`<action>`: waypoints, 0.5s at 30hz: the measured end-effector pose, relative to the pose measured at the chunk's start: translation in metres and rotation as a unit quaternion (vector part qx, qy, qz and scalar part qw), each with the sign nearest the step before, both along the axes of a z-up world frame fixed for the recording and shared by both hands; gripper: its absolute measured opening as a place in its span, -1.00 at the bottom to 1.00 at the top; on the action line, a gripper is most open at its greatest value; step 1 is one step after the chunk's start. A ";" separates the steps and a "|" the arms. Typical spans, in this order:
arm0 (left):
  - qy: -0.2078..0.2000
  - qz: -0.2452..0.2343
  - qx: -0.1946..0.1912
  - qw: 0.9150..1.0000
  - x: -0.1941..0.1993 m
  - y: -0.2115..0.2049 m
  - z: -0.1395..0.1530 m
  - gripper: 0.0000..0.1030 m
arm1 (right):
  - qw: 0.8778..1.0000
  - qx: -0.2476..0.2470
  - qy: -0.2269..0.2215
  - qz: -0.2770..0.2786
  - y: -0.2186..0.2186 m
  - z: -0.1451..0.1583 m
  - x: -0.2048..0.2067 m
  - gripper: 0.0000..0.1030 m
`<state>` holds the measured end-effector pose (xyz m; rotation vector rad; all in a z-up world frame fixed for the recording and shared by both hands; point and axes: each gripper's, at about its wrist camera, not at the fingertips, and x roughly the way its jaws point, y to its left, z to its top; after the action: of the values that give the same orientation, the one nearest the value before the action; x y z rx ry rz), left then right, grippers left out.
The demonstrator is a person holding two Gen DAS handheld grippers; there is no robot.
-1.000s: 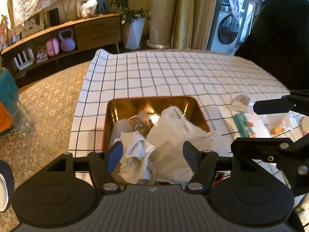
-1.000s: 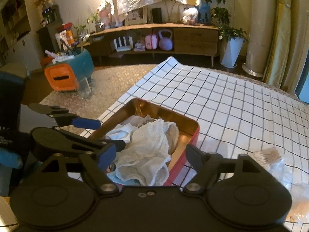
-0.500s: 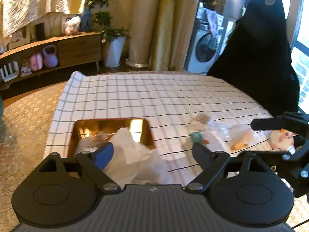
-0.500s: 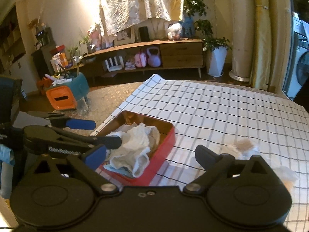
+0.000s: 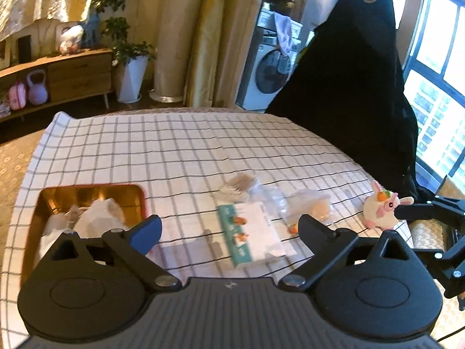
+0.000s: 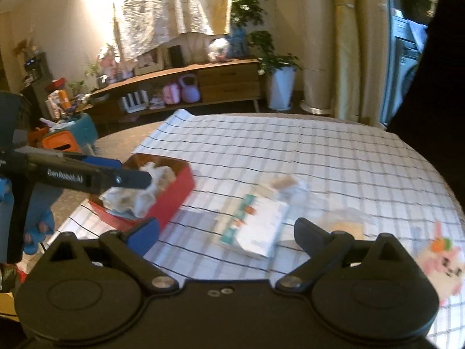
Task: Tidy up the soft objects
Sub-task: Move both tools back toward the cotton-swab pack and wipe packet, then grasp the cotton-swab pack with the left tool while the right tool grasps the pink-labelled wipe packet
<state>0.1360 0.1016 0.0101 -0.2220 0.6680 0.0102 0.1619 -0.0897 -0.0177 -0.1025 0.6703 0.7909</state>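
The left gripper point(image 5: 229, 226) fills the bottom of its own view with both black fingers spread wide and nothing between them; its jaws have just been opening, and only the checked tablecloth point(image 5: 180, 151) shows in the gap. The right gripper point(image 6: 226, 229) stands just as wide and just as empty in its own view, its jaws too having opened further a moment ago. Straight ahead of both tools, in the lower middle of each frame, lies the flat white packet with a teal printed strip point(image 5: 252, 235), its long axis running from near the fingers away up the frame, tilted slightly toward the upper left in the left view and toward the upper right in the right view. Just beyond it sit a fuzzy tan tuft in clear wrap point(image 5: 239, 187) and a crinkled clear bag with something pale orange inside point(image 5: 311, 206). At the far right of both frames a small cream and pink plush rabbit point(image 5: 380, 209) rests on the cloth, close to the right gripper's finger that juts in from the right edge of the left view. The red-walled, gold-lined rectangular tray point(image 5: 136, 192), already heaped with white cloths point(image 5: 98, 221), lies at the lower left. The packet looks about equally reachable for either hand; the rabbit is probably the right hand's, the tray nearer the left.
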 end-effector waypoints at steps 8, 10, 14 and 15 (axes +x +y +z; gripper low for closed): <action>-0.009 -0.036 0.031 0.999 0.043 -0.032 -0.003 0.96 | 0.999 -0.026 0.019 -0.032 -0.034 -0.031 0.008 0.92; -0.008 -0.042 0.025 0.999 0.056 -0.035 -0.007 0.96 | 0.999 -0.035 0.025 -0.028 -0.035 -0.043 0.008 0.88; -0.009 -0.041 0.018 0.999 0.082 -0.036 -0.016 0.96 | 0.998 -0.046 0.034 -0.017 -0.032 -0.063 0.009 0.87; -0.009 -0.042 0.019 0.999 0.088 -0.037 -0.019 0.96 | 0.998 -0.048 0.038 -0.015 -0.032 -0.068 0.009 0.86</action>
<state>0.2243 0.0648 -0.0090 -0.1581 0.6588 -0.0596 0.1706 -0.1220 -0.0854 -0.1510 0.7802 0.7370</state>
